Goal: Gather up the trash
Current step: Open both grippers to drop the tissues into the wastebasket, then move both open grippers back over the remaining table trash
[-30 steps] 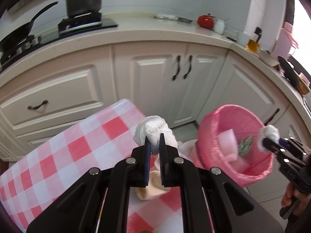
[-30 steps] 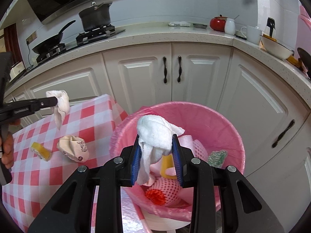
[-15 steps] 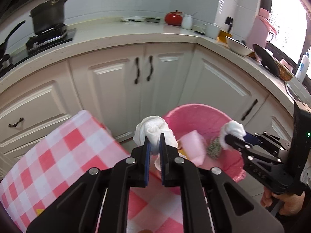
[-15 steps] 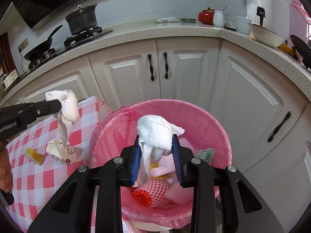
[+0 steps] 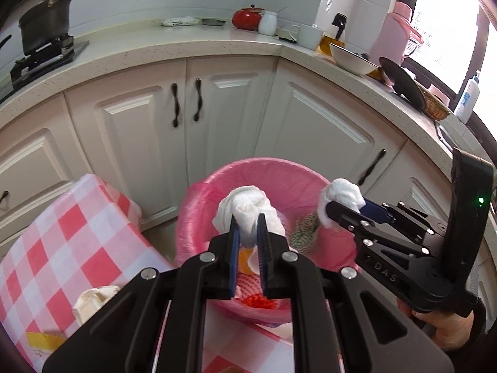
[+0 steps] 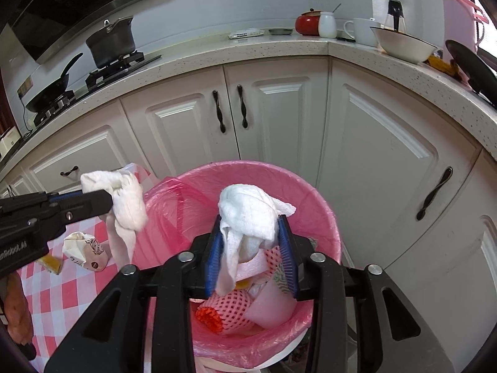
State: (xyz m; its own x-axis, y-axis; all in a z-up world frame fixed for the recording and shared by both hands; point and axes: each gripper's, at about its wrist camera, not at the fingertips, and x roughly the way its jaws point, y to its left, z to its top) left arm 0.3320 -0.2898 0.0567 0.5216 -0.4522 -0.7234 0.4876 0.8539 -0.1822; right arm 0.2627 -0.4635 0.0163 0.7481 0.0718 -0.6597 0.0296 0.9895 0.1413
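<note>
The left gripper has its jaws squeezed on a white tissue wad above the pink bin. The right gripper has its jaws squeezed on another white tissue, right over the bin. A crumpled paper cup lies on the checked worktop beside the bin.

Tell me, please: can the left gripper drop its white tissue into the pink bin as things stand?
Probably yes. The left gripper, shut on the white tissue, hangs over the pink bin's open mouth, and nothing lies between them.
</note>
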